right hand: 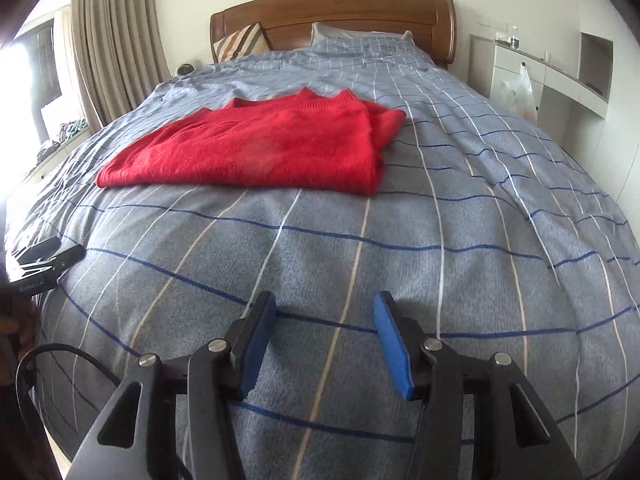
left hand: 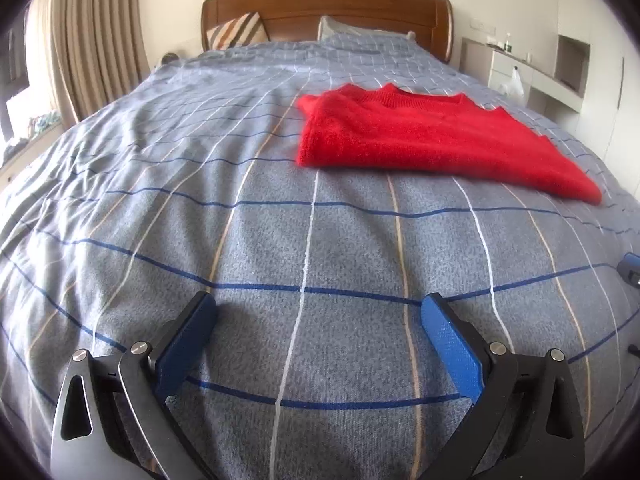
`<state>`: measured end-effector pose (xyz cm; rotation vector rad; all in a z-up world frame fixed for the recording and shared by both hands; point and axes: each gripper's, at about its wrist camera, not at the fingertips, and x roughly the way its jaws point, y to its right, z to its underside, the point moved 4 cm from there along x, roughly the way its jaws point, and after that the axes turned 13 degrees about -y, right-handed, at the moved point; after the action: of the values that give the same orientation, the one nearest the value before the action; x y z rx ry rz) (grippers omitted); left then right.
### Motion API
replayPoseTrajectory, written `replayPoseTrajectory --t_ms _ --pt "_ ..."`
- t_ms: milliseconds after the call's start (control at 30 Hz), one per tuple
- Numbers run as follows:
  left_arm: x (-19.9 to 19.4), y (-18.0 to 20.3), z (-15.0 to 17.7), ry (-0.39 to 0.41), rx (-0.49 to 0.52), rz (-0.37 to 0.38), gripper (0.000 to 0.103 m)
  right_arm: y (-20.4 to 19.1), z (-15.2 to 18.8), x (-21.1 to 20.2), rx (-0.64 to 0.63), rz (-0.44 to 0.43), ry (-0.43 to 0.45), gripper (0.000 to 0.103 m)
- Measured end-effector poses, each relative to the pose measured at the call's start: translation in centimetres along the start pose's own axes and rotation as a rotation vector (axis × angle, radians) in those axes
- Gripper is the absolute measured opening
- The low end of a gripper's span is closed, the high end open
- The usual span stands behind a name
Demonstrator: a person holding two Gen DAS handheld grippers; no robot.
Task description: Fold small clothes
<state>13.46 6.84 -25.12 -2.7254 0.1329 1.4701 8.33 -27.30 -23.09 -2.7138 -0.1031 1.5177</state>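
Note:
A red knitted sweater [left hand: 432, 136] lies folded into a rectangle on the grey checked bedspread [left hand: 280, 240], its collar toward the headboard. In the right wrist view the red sweater [right hand: 264, 148] is ahead and to the left. My left gripper [left hand: 318, 306] is open and empty, low over the bedspread, well short of the sweater. My right gripper [right hand: 324, 306] is open and empty, also near the foot of the bed. The right gripper's edge shows at the far right of the left wrist view [left hand: 630, 270]; the left gripper shows at the left of the right wrist view [right hand: 44, 260].
A wooden headboard [left hand: 328, 8] with a striped pillow [left hand: 238, 32] stands at the far end. Beige curtains [left hand: 92, 40] and a window sill hang on the left. A white desk unit [right hand: 552, 76] with a plastic bag [right hand: 516, 92] is on the right.

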Motion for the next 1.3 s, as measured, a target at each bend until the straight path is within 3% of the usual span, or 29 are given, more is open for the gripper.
replayPoseTrajectory --t_ms 433,1300 --pt "0.27 0.29 0.35 0.009 0.006 0.002 0.102 -0.43 0.63 0.92 -0.015 0.034 0.025 0.058" --pt "0.27 0.12 0.51 0.016 0.004 0.001 0.102 -0.59 0.74 0.90 -0.011 0.027 0.039 0.059"
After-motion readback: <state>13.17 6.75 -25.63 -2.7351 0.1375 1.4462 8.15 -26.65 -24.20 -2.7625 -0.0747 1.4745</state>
